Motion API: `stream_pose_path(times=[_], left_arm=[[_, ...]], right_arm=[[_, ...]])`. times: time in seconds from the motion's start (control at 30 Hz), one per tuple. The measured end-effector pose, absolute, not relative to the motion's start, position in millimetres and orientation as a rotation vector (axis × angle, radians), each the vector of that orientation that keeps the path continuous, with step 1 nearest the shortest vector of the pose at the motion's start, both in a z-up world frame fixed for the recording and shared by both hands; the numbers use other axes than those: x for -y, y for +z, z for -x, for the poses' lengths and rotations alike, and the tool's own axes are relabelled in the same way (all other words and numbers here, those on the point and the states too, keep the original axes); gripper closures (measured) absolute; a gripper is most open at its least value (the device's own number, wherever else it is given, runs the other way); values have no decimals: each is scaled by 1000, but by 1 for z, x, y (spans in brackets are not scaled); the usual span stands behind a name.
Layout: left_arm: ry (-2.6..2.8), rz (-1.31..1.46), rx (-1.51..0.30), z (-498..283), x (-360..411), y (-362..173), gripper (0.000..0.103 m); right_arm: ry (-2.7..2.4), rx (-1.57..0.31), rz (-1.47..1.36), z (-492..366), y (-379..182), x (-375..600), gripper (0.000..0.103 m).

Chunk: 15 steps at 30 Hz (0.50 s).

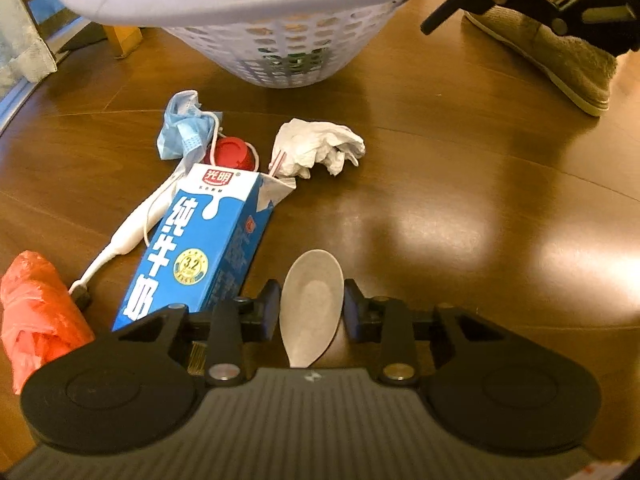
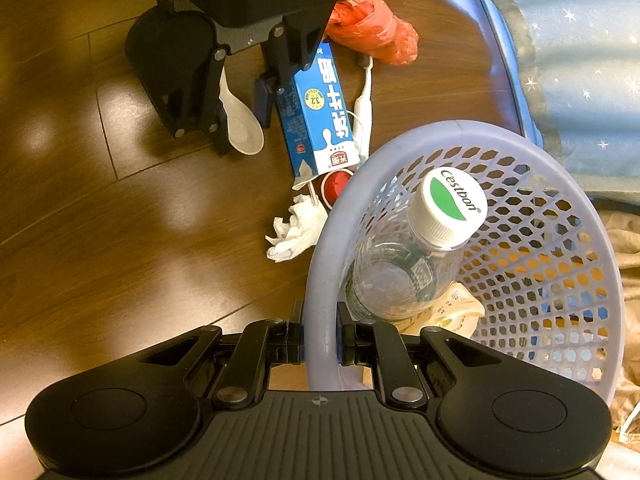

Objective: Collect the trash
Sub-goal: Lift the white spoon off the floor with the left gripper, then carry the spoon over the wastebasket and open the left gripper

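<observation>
My left gripper point(image 1: 312, 304) is shut on a white plastic spoon point(image 1: 314, 280) low over the wooden floor, its pads against the bowl's two sides. Left of it lies a blue milk carton point(image 1: 200, 240) with a straw. Past the carton are a blue face mask point(image 1: 184, 128), a red cap point(image 1: 232, 154) and a crumpled white tissue point(image 1: 320, 144). A white toothbrush point(image 1: 132, 232) and a red plastic bag point(image 1: 36, 312) lie further left. My right gripper point(image 2: 320, 336) is shut on the rim of the lilac basket point(image 2: 320, 280), which holds a clear bottle point(image 2: 400, 264) and a wrapper.
A person's beige slipper point(image 1: 560, 60) rests on the floor at the far right of the left wrist view. A blue starred cloth point(image 2: 580, 60) hangs at the right of the right wrist view, behind the basket. Bare shiny floor point(image 1: 480, 220) lies right of the spoon.
</observation>
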<state>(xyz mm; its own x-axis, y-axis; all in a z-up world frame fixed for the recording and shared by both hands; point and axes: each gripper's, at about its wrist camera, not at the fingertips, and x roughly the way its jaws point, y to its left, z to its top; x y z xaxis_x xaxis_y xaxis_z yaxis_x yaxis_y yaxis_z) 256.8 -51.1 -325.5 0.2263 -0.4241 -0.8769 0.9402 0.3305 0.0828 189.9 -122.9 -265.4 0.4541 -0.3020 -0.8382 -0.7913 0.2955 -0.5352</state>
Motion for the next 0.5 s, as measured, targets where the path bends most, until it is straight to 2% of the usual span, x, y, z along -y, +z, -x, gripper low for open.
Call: stream_pose_path(times=[0.5], left_arm=[[-987, -649, -799, -241, 12, -268, 76]], right_arm=[[430, -1106, 1277, -191, -266, 124, 93]])
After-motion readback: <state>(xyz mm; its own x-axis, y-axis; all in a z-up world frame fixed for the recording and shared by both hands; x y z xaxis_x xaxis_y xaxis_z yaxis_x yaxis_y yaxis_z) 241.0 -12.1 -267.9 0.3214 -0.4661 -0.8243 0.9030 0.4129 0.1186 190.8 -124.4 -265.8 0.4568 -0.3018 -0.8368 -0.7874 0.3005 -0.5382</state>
